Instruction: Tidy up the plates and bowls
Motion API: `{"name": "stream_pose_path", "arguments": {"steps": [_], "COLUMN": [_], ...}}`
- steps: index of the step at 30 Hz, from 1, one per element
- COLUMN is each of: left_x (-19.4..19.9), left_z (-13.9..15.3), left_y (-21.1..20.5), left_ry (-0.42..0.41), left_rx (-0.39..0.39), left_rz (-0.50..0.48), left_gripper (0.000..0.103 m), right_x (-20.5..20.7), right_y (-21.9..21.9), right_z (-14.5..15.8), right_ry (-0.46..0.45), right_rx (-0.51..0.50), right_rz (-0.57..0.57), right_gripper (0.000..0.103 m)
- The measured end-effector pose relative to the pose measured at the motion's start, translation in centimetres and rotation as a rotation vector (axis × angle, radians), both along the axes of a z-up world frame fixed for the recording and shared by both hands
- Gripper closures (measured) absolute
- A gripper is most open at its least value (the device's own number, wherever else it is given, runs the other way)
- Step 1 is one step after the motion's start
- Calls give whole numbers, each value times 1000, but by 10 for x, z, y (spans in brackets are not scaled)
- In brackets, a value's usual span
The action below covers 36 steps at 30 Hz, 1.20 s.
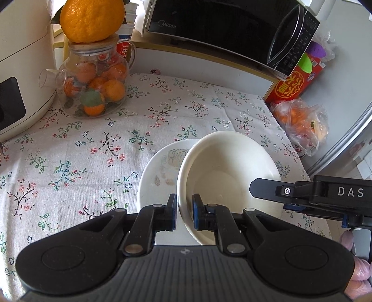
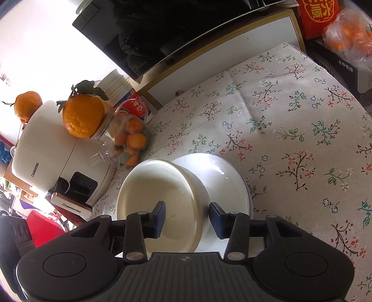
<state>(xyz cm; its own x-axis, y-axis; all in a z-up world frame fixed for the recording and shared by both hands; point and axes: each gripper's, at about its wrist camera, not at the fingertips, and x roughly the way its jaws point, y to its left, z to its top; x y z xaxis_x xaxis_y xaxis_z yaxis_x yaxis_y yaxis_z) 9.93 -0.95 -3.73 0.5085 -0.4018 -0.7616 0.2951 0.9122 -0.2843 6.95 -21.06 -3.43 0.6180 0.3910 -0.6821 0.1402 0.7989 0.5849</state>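
A cream bowl [image 1: 227, 169] sits tilted on a white plate [image 1: 162, 169] with a faint rose print, on the flowered tablecloth. My left gripper [image 1: 184, 212] is shut on the bowl's near-left rim. The right gripper [image 1: 267, 189] reaches in from the right, over the bowl's right side. In the right wrist view the bowl [image 2: 160, 185] stands on the plate [image 2: 223, 169]; my right gripper [image 2: 187, 217] is open, its jaws straddling the bowl's rim and wall without visibly touching.
A glass teapot of small oranges [image 1: 95, 86] with a large orange [image 1: 91, 19] on its lid stands far left, beside a white rice cooker [image 1: 21, 69]. A microwave [image 1: 232, 30] sits at the back. A bag of oranges [image 1: 302, 123] and a red box [image 1: 295, 83] lie far right.
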Motion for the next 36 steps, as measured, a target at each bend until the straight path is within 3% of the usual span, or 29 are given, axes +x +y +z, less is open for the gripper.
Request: {"name": "stream_pose_path", "arguments": {"steps": [6,10,16,18,21,28,33,36], "left_x": [0,-1,-5,-6,-11,-38,-59,-74], "left_z": [-2,0,4,5,9,23,41,48], "left_y": [-2,-2,-5,-5,-3,6,7,9], "left_ry": [-6,-17,-46,-51,-75,-103,-126,-124], "left_rx": [2,-20,5,12,25,65,142,174], "left_rz": [-9,-19,-34,-32,-19,51,93,124], "left_gripper": [90,76,74,69,53,23,6,2], "right_x": [1,1,0,0,-3,-22,-48,-65], "right_y": [-2,-3,-4,-5,-5,9,25,33], "right_z": [-2,-2,1,3,8,33,61,72], "right_ry": [4,2,-5,-9,-31,-91,-170,-206], "right_rx": [1,1,-9,-12,-40,-176,-314,-384], "right_rz": [-3,-3,-12,-18,-23,22,33,34], "right_gripper": [61,61,57,57,52,44,20,13]}}
